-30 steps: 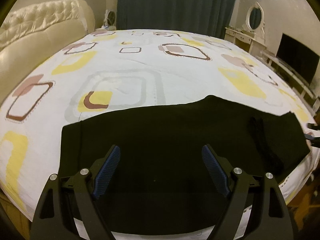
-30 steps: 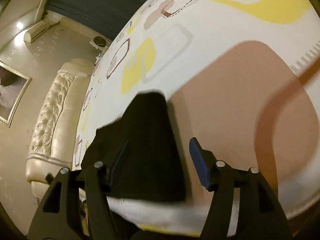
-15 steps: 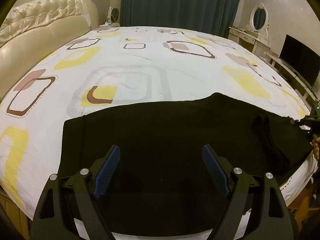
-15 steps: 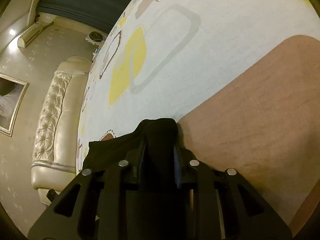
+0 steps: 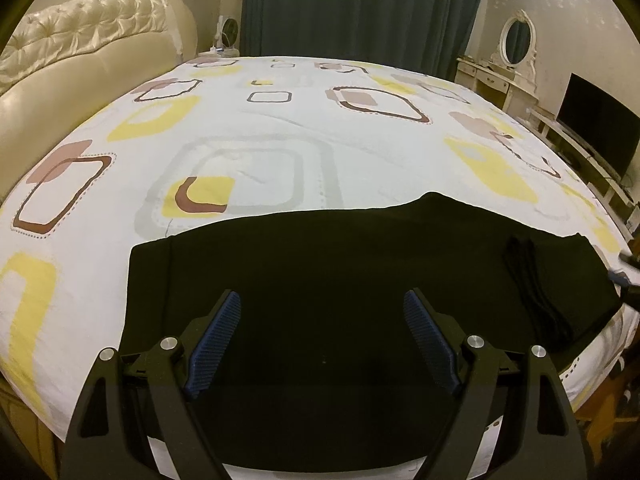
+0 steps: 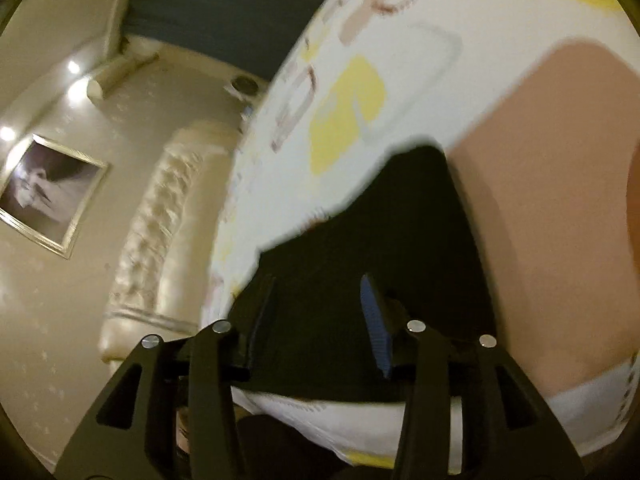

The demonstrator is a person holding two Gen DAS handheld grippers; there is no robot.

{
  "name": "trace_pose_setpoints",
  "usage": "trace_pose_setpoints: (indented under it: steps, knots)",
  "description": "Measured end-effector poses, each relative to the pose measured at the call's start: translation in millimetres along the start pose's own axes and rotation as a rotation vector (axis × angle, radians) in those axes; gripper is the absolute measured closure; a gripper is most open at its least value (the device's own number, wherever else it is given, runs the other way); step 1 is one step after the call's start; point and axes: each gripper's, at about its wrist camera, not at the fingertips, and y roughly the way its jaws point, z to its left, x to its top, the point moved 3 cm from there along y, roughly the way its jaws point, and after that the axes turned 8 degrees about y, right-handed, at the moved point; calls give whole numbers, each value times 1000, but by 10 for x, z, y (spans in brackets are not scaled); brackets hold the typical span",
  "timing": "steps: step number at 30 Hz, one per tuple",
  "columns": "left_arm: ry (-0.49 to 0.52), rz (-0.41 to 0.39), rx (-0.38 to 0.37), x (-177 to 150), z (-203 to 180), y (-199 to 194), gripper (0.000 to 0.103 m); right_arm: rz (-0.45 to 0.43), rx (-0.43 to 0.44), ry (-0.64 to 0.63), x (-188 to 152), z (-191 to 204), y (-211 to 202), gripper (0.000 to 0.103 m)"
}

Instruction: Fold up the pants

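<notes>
pants [image 5: 340,288] lie flat and dark across the near edge of the bed [image 5: 280,140], directly under and ahead of the left gripper [image 5: 322,344], whose jaws gape wide and empty. right gripper [image 6: 320,320], part-open, holds nothing, hovering over one end of the cloth. judged: set-up stage, no fold made; next needs both ends pinched.

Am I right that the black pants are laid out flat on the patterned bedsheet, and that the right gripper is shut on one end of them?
Not quite. The black pants do lie flat on the patterned bedsheet, but the right gripper is open: the right wrist view shows its two fingers standing apart over the cloth, not pinching it.
</notes>
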Motion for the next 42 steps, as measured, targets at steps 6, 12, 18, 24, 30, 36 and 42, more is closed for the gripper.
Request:
trace_pose_setpoints:
  steps: [6,12,18,24,30,36,42]
  knots:
    - [-39,10,-2,1,152,-2,20,-9,-95,11,-79,-245,86,87]
    - [-121,32,-66,5,569,-68,20,-4,-10,54,-157,-206,-10,70]
    - [-297,72,-206,-184,1327,-136,20,-15,-48,-47,-252,103,11,22]
    - [-383,172,-266,-486,1711,42,20,-39,-54,-51,-292,171,-4,15]
    - [-426,175,-331,-553,1798,140,20,-50,-62,-52,-380,202,-76,13]
    - [-445,193,-453,-495,1720,288,21,-37,-65,-66,-441,279,-13,12]
    - [-426,198,-442,-393,1601,400,35,-35,-65,-69,-469,318,23,12]
